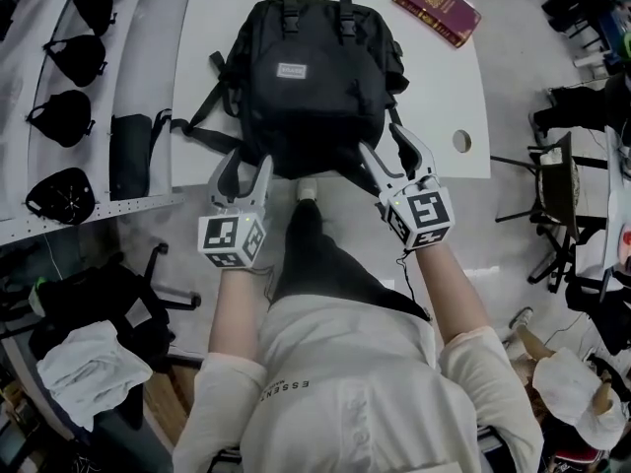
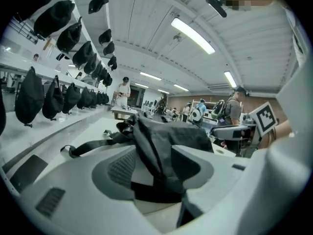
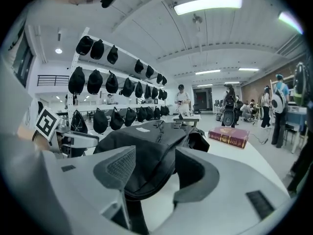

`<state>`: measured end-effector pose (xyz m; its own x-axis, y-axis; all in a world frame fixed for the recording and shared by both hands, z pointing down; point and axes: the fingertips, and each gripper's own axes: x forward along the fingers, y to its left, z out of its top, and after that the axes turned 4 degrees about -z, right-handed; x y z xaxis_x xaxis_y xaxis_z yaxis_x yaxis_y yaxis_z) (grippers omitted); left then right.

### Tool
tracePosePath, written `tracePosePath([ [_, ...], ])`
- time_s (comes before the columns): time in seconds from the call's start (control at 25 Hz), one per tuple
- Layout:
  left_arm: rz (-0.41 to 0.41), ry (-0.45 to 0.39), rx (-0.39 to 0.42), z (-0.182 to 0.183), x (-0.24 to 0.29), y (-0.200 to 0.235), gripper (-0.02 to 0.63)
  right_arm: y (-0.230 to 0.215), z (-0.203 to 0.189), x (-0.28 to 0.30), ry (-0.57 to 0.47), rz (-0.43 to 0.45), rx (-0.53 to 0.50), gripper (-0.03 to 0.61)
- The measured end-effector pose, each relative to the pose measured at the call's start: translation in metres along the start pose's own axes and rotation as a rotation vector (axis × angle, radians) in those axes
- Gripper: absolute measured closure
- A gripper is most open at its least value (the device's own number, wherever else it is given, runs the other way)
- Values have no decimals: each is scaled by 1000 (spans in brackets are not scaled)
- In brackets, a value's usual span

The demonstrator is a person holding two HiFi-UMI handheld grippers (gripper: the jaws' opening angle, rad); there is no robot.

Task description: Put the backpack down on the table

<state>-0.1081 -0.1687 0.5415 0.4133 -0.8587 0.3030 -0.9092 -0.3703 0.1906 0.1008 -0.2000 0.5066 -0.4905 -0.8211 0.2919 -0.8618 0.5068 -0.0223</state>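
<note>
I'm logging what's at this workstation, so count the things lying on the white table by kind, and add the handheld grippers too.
Black fabric backpack: 1
Dark red hardcover book: 1
Grey two-jaw grippers: 2, the left gripper and the right gripper
Total: 4

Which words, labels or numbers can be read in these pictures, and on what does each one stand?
"ESSENC": printed on the person's shirt, near the collar; any further letters are unclear.
Patch on the backpack: has print, but too small to read.
Gold print on the red book: too blurred to read.
</note>
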Motion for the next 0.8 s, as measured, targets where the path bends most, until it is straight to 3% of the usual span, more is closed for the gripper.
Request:
tracePosePath([
  [0.24,-79,-24,101,37,-8,-30,415,17,21,-15,-33,42,12,335],
  [0.28,-92,-24,119,44,-8,-37,426,19,25,-18,-36,54,19,350],
  [0.36,-125,-31,156,57,-10,-52,458,21,35,-25,-46,69,29,460],
  [0.52,-190,-41,217,75,-15,-80,533,24,53,-35,-65,78,6,533],
  [0.64,-187,-60,277,88,-18,-90,588,30,64,-41,-68,85,-70,559],
  [0.8,-206,-93,290,113,-22,-101,611,36,81,-51,-110,99,-107,563],
])
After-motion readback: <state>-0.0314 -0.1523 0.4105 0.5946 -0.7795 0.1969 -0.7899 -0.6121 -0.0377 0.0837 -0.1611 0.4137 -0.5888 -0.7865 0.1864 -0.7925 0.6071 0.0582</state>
